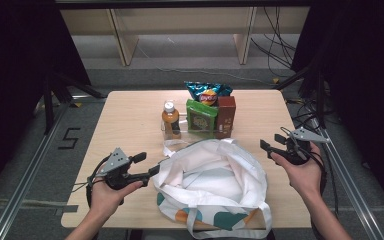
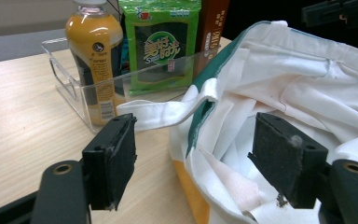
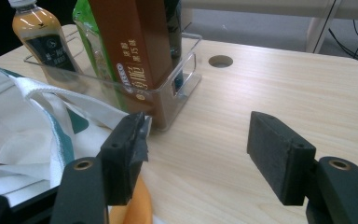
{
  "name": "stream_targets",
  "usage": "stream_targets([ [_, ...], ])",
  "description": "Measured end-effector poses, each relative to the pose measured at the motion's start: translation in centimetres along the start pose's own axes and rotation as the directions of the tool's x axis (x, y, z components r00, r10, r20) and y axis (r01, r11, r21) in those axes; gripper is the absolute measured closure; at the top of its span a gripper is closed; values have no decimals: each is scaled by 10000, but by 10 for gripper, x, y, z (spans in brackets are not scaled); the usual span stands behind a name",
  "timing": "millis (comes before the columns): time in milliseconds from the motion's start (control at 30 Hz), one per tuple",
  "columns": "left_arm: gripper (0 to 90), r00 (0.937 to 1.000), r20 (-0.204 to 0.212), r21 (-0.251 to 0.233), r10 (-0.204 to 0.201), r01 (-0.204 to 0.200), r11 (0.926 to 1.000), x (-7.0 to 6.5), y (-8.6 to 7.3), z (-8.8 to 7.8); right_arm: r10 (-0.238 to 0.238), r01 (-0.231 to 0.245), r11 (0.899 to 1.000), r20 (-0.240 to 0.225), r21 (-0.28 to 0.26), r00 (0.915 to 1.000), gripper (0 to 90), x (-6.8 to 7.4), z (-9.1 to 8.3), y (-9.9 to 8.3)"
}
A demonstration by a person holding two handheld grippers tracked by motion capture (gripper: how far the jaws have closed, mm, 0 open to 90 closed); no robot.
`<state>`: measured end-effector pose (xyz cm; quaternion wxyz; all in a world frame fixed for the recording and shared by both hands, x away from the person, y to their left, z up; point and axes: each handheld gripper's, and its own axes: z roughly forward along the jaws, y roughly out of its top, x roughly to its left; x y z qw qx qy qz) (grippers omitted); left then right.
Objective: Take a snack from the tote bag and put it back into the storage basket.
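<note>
A white tote bag with teal and orange patches lies open on the near half of the wooden table. My left gripper is at the bag's left edge. Its jaws are open, and in the left gripper view the bag's rim lies between the pads without being pressed. My right gripper hovers to the right of the bag, open with nothing between its jaws. Under it is bare table, with the bag off to one side.
Behind the bag, a clear plastic bin holds an orange drink bottle, a green seaweed packet and a brown box. A blue chips bag stands at the back. A round hole is cut in the tabletop.
</note>
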<state>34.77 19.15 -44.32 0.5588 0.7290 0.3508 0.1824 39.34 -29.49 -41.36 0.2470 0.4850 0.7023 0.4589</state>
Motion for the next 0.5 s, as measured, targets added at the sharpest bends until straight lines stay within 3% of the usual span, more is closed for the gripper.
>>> stream_targets([
  [100,299,9999,-17,-36,-105,105,9999,0,-5,-1,148,-147,9998,-85,144,9999,384,1,0,0],
  [133,299,9998,51,-143,-214,215,9997,0,-7,0,-177,178,9998,-127,64,9998,385,-2,1,0],
  [167,301,9993,-57,-18,-366,366,9993,-2,-8,-1,-32,31,10000,-237,-6,9997,384,-1,1,0],
  [233,302,9994,18,79,-341,341,9994,-2,-10,-2,-293,293,9995,-43,65,9996,384,-3,2,0],
  [367,303,9991,60,-65,-419,420,9991,0,-10,-2,-89,90,9999,-155,64,9998,384,-3,2,0],
  [500,303,9994,-46,39,-348,348,9994,0,-10,-5,-304,304,9995,12,-60,9995,376,-4,1,0],
])
